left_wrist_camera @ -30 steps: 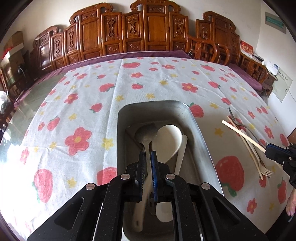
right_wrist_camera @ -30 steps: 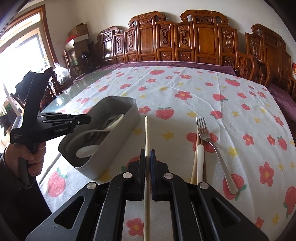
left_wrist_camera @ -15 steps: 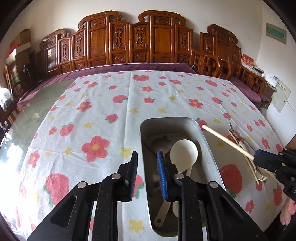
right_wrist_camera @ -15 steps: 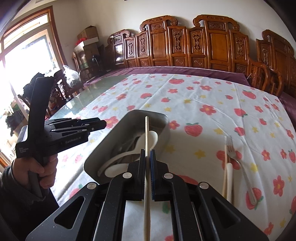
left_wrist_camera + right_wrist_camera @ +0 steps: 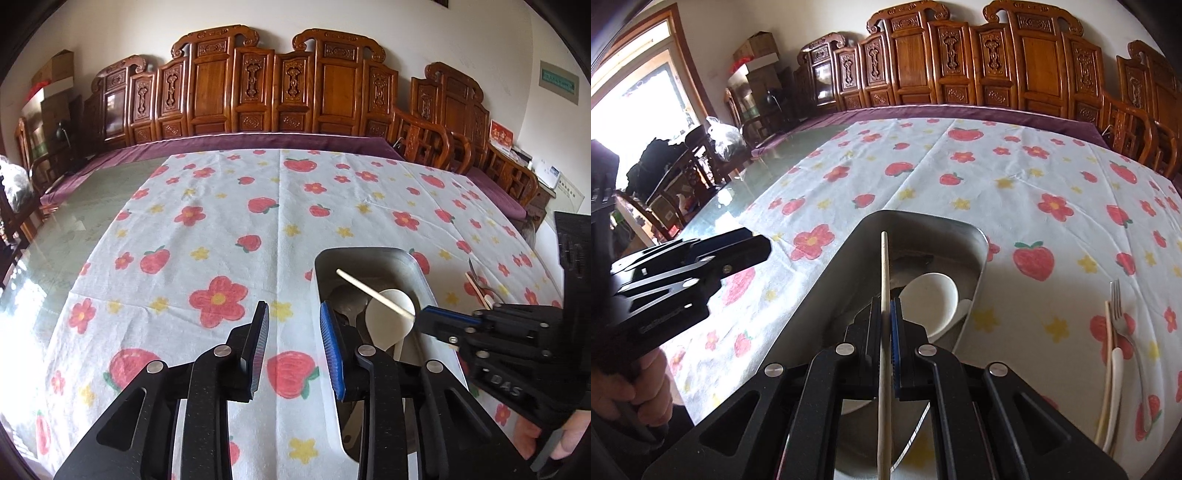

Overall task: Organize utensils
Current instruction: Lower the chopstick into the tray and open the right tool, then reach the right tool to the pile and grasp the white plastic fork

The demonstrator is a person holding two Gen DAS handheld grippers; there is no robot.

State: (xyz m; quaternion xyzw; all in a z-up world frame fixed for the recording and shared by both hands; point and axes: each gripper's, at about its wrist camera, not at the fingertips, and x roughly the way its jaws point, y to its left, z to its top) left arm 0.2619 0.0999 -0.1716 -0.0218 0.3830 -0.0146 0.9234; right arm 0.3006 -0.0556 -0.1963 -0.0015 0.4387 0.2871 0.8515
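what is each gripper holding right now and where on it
Right gripper pinches a chopstick around mid-length, over the tray. Left gripper holds nothing, jaws opening.

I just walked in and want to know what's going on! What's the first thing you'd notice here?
The right gripper pinches a long pale chopstick right over a metal tray that already holds a big white spoon. The tray sits on a bright tablecloth printed with strawberries and flowers. A fork lies on the cloth to the tray's right, and the left gripper is opening, nothing between its jaws.
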